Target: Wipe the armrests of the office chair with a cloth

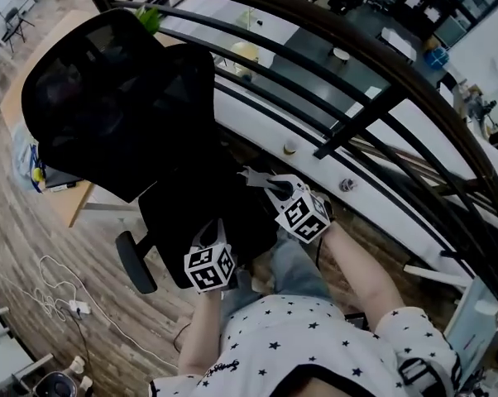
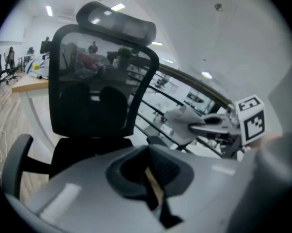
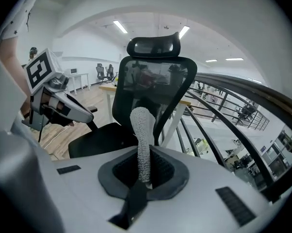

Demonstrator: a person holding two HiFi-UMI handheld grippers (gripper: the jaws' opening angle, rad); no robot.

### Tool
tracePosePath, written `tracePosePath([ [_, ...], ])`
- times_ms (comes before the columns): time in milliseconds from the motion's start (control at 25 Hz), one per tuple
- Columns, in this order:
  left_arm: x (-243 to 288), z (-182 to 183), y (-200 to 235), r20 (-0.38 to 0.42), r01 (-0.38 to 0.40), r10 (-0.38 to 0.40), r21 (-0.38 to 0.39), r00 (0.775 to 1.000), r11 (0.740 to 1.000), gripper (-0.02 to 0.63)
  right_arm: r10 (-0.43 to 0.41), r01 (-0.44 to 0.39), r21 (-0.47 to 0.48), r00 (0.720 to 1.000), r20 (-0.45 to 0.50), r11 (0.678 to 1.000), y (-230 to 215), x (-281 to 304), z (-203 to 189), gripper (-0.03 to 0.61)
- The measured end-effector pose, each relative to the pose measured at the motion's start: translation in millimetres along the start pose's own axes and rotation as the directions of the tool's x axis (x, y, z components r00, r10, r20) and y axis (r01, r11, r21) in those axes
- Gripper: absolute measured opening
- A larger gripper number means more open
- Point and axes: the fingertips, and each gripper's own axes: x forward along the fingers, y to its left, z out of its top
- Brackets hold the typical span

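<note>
1. Cloth [image 3: 142,140]: pale, knobbly, upright, clamped in the right tool [image 3: 144,178] over the chair's railing side.
2. Office chair [image 1: 117,98]: black mesh back; one armrest [image 1: 136,261] well apart from the cloth.
3. Left tool [image 2: 154,191]: jaws together, apparently empty.
4. Railing [image 1: 332,98]: dark bars just behind the chair.

My head camera looks steeply down from above my shoulders, with the office chair [image 1: 108,98] at 11 o'clock and the railing [image 1: 361,121] sweeping from 12 to 4. The camera on my left gripper [image 3: 85,115] sits low, facing the chair's front at 10, with my right gripper [image 2: 192,127] near at 3. The right gripper's camera faces the chair at 12, the cloth [image 3: 142,130] close before its lens, the left gripper at 9. All three share chair and railing.
</note>
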Motion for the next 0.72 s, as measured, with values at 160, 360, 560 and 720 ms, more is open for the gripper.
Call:
tracePosePath([
  [160, 8.7, 4.5, 16.4, -0.013, -0.026, 0.025, -0.039, 1.000, 0.999, 0.008, 0.034, -0.034, -0.025, 0.999, -0.027, 0.999, -11.2, 34.1, 5.3, 0.026],
  [360, 23.5, 0.8, 26.6, -0.033, -0.053, 0.052, -0.053, 0.998, 0.997, 0.008, 0.068, -0.074, -0.094, 0.996, -0.062, 0.993, -26.7, 72.0, -0.8, 0.025],
  [560, 33.7, -6.6, 31.8, -0.047, -0.084, 0.081, -0.075, 0.996, 0.994, 0.008, 0.101, -0.118, -0.172, 0.989, -0.104, 0.978, -35.6, 100.0, -12.7, 0.025],
  [720, 45.7, -10.2, 32.3, -0.060, -0.095, 0.090, -0.085, 0.994, 0.992, 0.008, 0.123, -0.148, -0.196, 0.984, -0.130, 0.969, -43.3, 122.5, -23.4, 0.026],
])
